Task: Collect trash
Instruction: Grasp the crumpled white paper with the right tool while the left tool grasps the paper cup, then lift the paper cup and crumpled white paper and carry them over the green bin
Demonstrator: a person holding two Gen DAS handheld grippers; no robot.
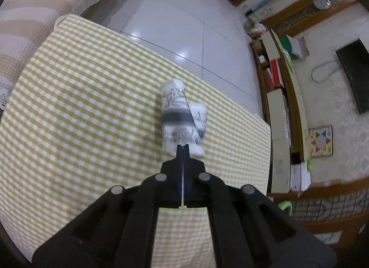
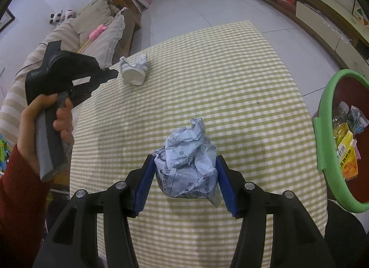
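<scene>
My left gripper [image 1: 183,147] is shut on the rim of a squashed white paper cup [image 1: 178,116] with grey print, held just above the green checked tablecloth [image 1: 80,97]. In the right wrist view the same cup [image 2: 133,72] hangs at the left gripper's tip [image 2: 113,75] over the far left of the table. My right gripper [image 2: 184,164] is shut on a crumpled ball of printed paper [image 2: 188,162], its blue pads [image 2: 145,185] pressing both sides, above the near middle of the table.
A green-rimmed bin [image 2: 322,129] with bottles and packets inside stands off the table's right edge. A striped sofa [image 1: 30,14] lies beyond the left edge. White tiled floor [image 1: 184,26] and a low TV cabinet [image 1: 279,111] lie beyond the far edge.
</scene>
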